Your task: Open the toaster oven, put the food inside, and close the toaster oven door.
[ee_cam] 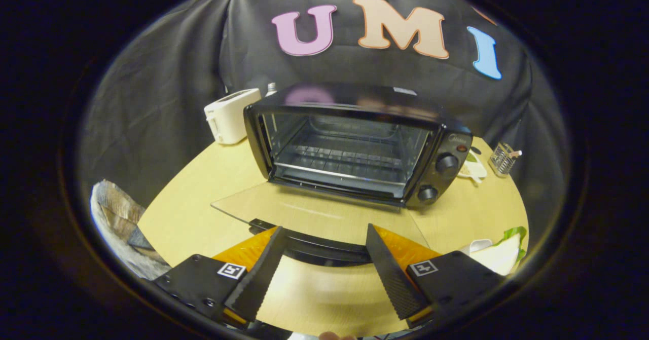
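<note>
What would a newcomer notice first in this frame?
The black toaster oven stands mid-table with its glass door folded flat toward the gripper, the rack inside bare. The open fingers straddle the door's handle. A white toaster sits behind the oven's left corner.

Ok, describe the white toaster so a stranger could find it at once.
Start at the black toaster oven standing with its glass door dropped flat on the wooden table, beyond the open gripper. Look behind its corner farthest from the knobs: the toaster stands there, against the black cloth. It is the only boxy white appliance around.
</note>
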Demonstrator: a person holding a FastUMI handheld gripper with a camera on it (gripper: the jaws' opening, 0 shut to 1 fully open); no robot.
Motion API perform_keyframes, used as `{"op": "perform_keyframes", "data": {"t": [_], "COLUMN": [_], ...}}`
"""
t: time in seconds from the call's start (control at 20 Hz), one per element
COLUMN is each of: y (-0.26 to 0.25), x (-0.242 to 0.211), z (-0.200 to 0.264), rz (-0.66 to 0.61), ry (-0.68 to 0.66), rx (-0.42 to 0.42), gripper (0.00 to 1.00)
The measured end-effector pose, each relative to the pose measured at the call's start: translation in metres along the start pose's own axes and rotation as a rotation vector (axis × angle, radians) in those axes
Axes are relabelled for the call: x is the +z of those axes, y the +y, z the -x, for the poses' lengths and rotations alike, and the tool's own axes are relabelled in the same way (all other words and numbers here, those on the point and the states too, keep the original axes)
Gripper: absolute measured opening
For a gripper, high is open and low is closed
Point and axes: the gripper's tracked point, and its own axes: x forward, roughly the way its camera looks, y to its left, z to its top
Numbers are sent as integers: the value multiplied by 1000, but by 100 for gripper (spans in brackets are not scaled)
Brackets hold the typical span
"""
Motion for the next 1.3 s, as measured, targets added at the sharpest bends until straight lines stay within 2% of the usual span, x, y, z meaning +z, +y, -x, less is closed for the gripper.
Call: {"op": "perform_keyframes", "data": {"t": [0.35, 0.65, 0.85, 1.0, 1.3], "y": [7, 5, -13, -48, -165], "x": [-51, -57, -21, 15, 62], "z": [-17, -20, -6, 10, 57], "rz": [33, 9, -24, -50, -112], "ry": [99, 100, -13, -107, -245], "rx": [17, 45, 41, 4, -170], "gripper": [100, 100, 100, 100, 100]}}
